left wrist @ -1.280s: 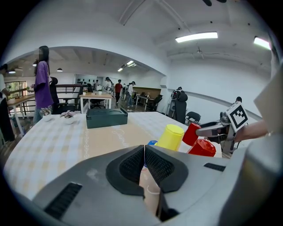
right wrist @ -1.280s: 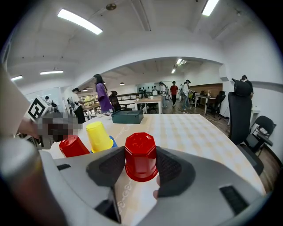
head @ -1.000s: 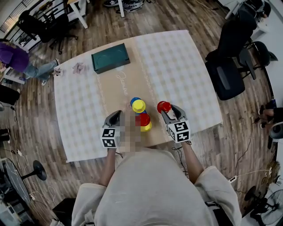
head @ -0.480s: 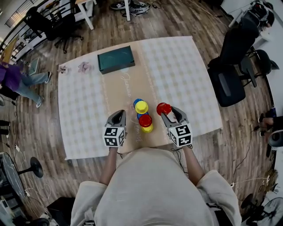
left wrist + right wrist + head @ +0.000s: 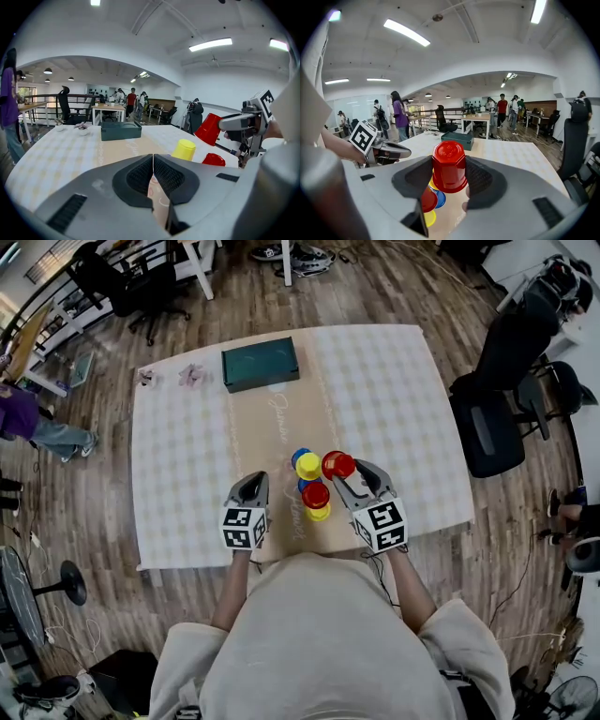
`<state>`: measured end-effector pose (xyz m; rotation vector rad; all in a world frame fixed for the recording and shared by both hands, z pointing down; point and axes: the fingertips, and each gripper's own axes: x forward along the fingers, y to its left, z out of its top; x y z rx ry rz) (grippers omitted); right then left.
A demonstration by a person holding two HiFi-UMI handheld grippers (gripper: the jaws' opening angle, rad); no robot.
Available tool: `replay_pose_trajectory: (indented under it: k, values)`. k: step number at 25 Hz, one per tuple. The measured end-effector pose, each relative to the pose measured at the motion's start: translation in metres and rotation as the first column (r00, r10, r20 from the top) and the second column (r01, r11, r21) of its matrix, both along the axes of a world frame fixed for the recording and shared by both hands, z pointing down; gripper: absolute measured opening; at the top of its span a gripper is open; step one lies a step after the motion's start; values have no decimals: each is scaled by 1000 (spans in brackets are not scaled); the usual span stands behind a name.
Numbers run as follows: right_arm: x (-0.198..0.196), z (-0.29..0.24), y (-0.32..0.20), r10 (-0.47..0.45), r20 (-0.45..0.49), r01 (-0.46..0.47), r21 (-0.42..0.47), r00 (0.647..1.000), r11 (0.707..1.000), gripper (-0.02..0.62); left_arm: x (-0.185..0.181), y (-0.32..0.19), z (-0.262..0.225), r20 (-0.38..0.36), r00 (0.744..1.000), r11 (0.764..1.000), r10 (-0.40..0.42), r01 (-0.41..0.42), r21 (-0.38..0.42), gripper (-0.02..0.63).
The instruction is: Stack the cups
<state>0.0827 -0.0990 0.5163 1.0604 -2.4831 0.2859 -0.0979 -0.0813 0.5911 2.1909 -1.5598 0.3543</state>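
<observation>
- The right gripper (image 5: pixel 349 476) is clamped on a red plastic cup (image 5: pixel 336 464), held upside down with its closed base uppermost. The jaws press on its side wall from both sides, and it hangs off the table just beside the two small stacks.
- The left gripper (image 5: pixel 253 482) has its jaws pressed together with nothing between them. It sits low over the tan runner (image 5: pixel 281 427) of the chequered tablecloth (image 5: pixel 178 465), left of the stacks.
- Two stacks stand on the runner: a yellow cup (image 5: pixel 307 466) capping a blue cup (image 5: pixel 299 456), and nearer the person a second red cup (image 5: pixel 316 495) over a second yellow cup (image 5: pixel 321 514). A dark green box (image 5: pixel 261 364) lies well apart, at the far end.
- Handling, as a judgement: the held cup looks light and thin-walled, so it should lift with no effort, though a hard squeeze could dent it. Its smooth, tapered wall may slip in the jaws — a hold at mid-height, as here, seems right. The mouth must come down square over the stack, or the light stack could tip.
- Against the frame half a second ago, the held red cup has moved left. It then stood clear to the right of the yellow-on-blue stack and now nearly meets it in the head view.
- The left gripper and both stacks keep their places relative to each other.
</observation>
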Motion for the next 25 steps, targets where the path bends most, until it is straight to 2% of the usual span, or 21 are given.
replay_pose_trajectory:
  k: [11,25]
  values:
    - [-48,2,17,-135,-29,134,-23,990,991,215,-16,8,-2,-4,999,998,-54,54,8,15]
    - [-57,9,15,-144,-35,142,-50,989,989,218,-27,11,0,-14,996,996,-84,84,4,15]
